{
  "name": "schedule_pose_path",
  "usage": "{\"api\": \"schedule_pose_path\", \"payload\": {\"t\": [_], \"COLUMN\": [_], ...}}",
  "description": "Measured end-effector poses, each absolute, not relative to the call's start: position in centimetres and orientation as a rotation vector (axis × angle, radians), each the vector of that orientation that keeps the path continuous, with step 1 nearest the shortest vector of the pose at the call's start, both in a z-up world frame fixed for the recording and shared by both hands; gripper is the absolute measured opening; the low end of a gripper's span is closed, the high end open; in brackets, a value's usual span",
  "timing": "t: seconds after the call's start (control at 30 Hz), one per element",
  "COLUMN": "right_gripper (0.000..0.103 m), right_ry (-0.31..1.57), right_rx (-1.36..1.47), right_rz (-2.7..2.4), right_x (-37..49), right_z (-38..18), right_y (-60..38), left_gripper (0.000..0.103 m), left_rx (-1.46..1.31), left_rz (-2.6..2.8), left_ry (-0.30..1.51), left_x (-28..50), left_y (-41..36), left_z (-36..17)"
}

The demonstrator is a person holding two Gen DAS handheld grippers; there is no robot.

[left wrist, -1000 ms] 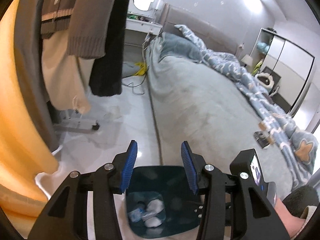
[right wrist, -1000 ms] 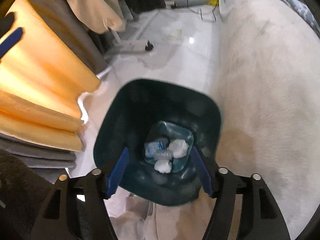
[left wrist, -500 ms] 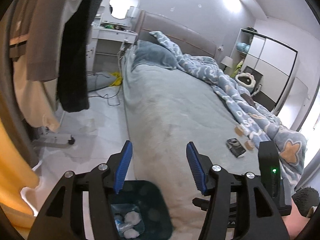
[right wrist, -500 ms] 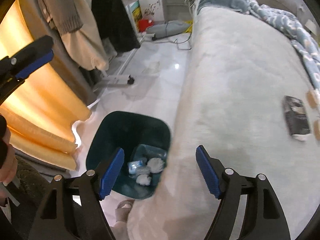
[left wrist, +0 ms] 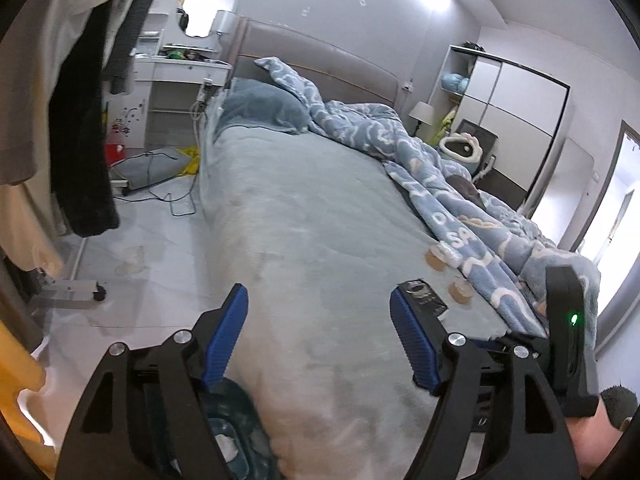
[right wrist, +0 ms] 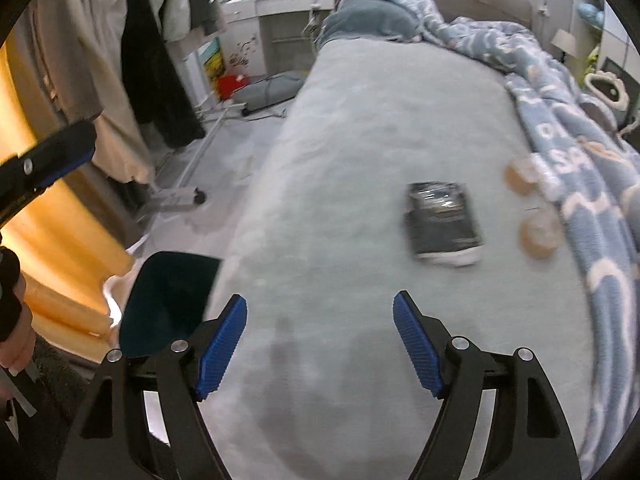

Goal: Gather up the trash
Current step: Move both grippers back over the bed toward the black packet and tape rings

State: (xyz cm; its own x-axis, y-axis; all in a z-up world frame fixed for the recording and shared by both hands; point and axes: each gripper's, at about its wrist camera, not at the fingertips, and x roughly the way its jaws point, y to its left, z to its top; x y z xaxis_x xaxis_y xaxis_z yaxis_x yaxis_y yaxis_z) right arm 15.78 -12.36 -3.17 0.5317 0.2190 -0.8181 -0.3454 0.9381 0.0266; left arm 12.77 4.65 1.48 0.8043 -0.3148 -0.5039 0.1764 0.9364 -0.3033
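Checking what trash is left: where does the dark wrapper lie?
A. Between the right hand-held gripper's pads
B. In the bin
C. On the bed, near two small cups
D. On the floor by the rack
C: the wrapper lies flat on the bed, beside the cups.

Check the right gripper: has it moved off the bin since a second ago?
Yes. The right gripper has swung from above the dark bin to over the bed, empty, jaws opening; the bin now sits at its left.

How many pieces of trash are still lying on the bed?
3: a dark wrapper mid-bed, plus two small clear cups beside it at the edge of the blue blanket, whose folds may hide more.
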Motion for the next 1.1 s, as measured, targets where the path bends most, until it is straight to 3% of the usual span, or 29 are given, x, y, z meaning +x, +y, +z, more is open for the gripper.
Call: {"api": "schedule_pose_path", "payload": {"t": [0.27,1.1], "right_gripper": [0.081,0.089], "right_ry": [0.909,0.878], "right_rx": [-0.183,-0.161], "right_rz": [0.268,0.250], "right_x": [17.5,22.3], "right_z": [-1.2,-3.1], "right_y": [-18.7,-29.4], "left_gripper": [0.079,0.084], "left_rx": [-0.287,-0.236], "left_rz": [-0.286,-0.351], "left_ry": [0.639,0.787], "left_x": [15.1,19.9], "left_y": [1.2,-10.0], "left_z": [0.1,-4.0]}}
